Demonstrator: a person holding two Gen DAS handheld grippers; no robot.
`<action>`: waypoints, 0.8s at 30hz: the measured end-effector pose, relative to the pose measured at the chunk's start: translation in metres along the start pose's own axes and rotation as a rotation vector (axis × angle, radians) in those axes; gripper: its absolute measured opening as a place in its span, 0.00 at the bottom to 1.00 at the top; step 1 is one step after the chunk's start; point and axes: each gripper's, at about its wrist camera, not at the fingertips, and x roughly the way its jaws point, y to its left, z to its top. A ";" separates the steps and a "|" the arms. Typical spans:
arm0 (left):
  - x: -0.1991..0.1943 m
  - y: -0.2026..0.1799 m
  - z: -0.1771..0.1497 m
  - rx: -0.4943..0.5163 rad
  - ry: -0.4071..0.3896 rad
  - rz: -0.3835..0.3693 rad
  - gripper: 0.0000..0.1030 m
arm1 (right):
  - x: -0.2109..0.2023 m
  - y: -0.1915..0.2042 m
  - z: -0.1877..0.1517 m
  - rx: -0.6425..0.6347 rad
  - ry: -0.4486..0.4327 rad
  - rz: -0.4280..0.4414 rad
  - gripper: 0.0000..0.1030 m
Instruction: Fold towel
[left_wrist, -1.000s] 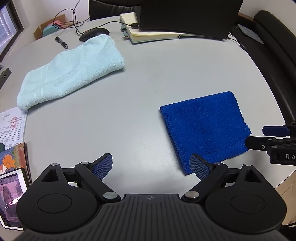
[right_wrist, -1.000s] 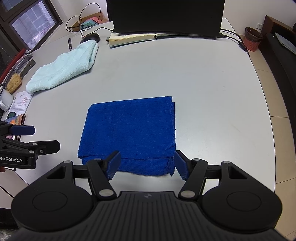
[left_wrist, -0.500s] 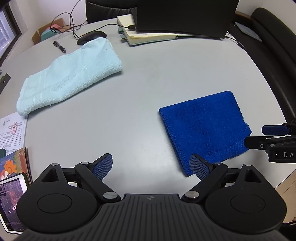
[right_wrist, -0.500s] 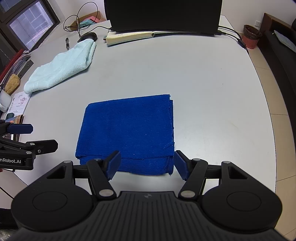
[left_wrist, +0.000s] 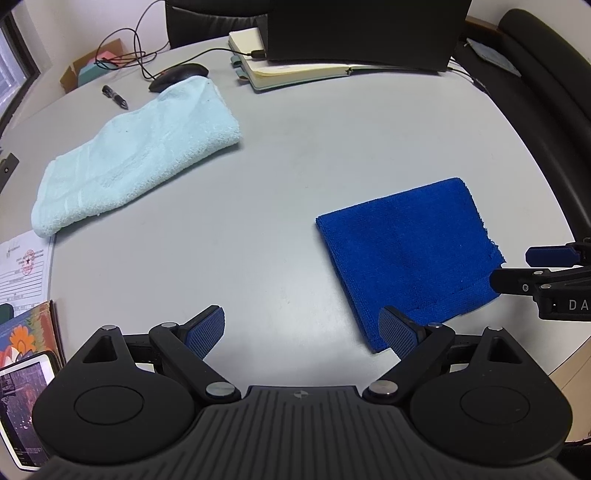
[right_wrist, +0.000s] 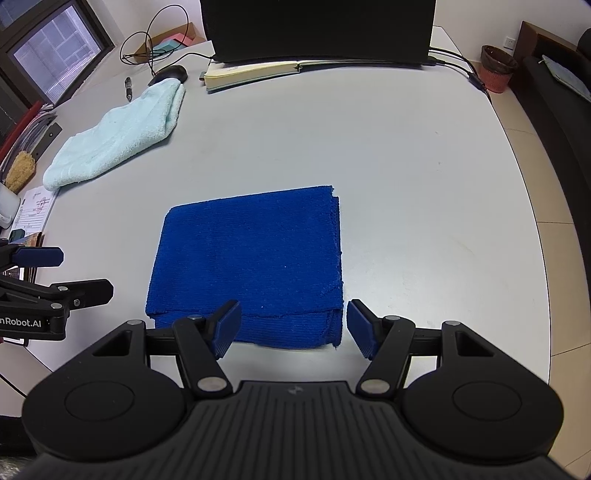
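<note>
Behind both wide-open, empty grippers, left gripper and right gripper, blue towel's near edge hides.

Slides the blue towel a shade leftward in the right wrist view, widening the thin gap between its near right corner and the right-hand pad of the right gripper. Lifts the towel's far edge slightly higher in that view. In the left wrist view, brings the right gripper's tips further in over the towel's right corner. Lowers the light towel and the mouse a little in that same view, and shows more of the chair along the top edge.
</note>
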 end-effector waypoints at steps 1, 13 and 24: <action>0.000 0.000 0.000 0.001 0.001 0.000 0.89 | 0.000 0.000 -0.001 0.000 0.000 0.000 0.62; 0.002 0.000 0.000 -0.001 0.005 0.002 0.89 | 0.001 0.002 0.001 -0.003 0.008 -0.001 0.62; 0.002 -0.001 -0.002 0.006 0.001 0.004 0.89 | 0.003 0.004 0.002 -0.002 0.011 -0.002 0.62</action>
